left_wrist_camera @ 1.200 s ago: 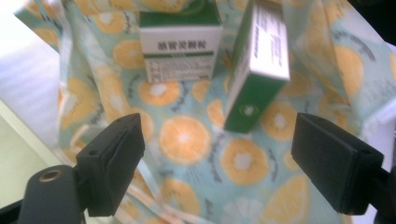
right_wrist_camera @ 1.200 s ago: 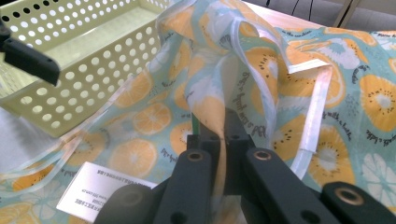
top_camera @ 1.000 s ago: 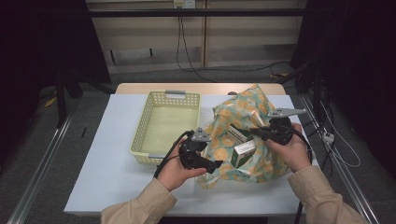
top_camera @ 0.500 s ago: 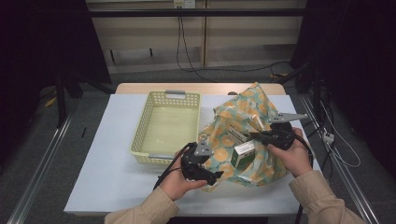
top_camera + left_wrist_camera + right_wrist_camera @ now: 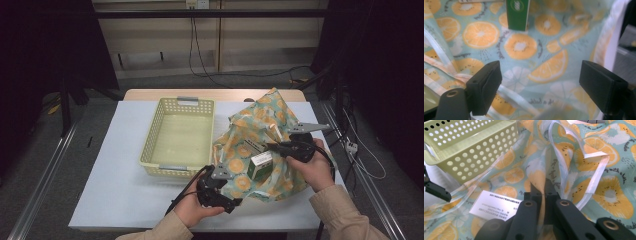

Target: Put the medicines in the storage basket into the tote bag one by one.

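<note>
Fruit-print bag [image 5: 260,145] slumped beside basket [image 5: 180,137]; right gripper [image 5: 274,147] pinching fabric.

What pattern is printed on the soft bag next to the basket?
Orange citrus slices on pale teal bag; the left gripper view shows it best.

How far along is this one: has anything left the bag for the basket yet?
Nothing looks done: the basket holds nothing visible. In hand: the right gripper is shut on the bag fabric, holding it open, and a green box and a white box show inside. The left gripper is open at the bag's near edge. Left, probably: take the boxes out and put them in the basket.
</note>
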`<control>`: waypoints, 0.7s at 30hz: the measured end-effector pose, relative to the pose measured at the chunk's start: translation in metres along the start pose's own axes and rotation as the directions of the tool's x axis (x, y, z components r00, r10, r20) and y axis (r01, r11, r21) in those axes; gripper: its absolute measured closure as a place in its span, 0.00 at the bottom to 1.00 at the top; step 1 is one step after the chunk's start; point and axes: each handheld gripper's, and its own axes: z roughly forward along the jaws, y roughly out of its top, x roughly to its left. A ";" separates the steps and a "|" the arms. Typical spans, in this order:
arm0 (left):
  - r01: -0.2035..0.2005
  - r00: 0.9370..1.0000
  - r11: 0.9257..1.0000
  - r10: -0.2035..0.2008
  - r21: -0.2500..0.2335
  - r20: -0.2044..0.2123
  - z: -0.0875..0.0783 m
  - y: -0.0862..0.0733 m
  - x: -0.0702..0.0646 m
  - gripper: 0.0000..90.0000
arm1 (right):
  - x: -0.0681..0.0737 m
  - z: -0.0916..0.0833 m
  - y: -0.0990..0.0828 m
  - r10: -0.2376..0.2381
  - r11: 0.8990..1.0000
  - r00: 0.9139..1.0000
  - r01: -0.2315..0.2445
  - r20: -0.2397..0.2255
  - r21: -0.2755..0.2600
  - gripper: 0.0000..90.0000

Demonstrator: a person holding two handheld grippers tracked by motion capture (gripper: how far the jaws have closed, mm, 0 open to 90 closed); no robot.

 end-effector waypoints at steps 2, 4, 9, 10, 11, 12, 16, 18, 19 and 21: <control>0.034 0.999 0.999 -0.033 0.019 -0.032 0.006 -0.005 0.007 0.22 | 0.000 0.000 0.000 -0.001 1.000 1.000 0.001 0.001 0.000 1.00; 0.063 0.997 0.998 -0.062 0.022 -0.051 0.012 -0.011 0.012 0.19 | 0.001 0.000 0.000 -0.004 1.000 1.000 0.004 0.000 -0.001 1.00; 0.070 0.993 0.997 -0.067 0.022 -0.100 0.013 -0.015 0.013 0.26 | -0.001 -0.001 0.000 0.000 1.000 1.000 0.000 0.001 0.001 1.00; 0.053 0.993 0.998 -0.050 0.029 -0.110 0.013 -0.015 0.012 0.29 | -0.002 -0.001 0.000 0.000 1.000 1.000 0.000 0.001 0.000 1.00; 0.039 0.992 0.999 -0.035 0.030 -0.118 0.013 -0.015 0.011 0.32 | -0.002 -0.001 0.001 0.002 1.000 1.000 -0.002 0.003 0.001 1.00; 0.031 0.988 0.999 -0.024 0.040 -0.149 0.013 -0.014 0.009 0.37 | -0.002 -0.001 0.001 -0.001 1.000 1.000 0.001 0.005 -0.001 1.00; 0.033 0.993 0.999 -0.029 0.034 -0.117 0.013 -0.014 0.009 0.53 | -0.002 -0.002 0.003 -0.002 1.000 1.000 0.002 0.006 -0.001 1.00; 0.030 0.992 0.999 -0.027 0.030 -0.124 0.012 -0.014 0.010 0.60 | -0.002 -0.002 0.004 -0.003 1.000 1.000 0.003 0.008 -0.002 1.00; 0.032 0.991 0.999 -0.028 0.028 -0.128 0.012 -0.014 0.010 0.64 | -0.002 -0.003 0.004 -0.003 1.000 1.000 0.003 0.008 -0.003 1.00; 0.038 0.992 0.999 -0.034 0.033 -0.123 0.011 -0.013 0.011 0.71 | -0.002 -0.003 0.004 -0.004 1.000 1.000 0.004 0.009 -0.002 1.00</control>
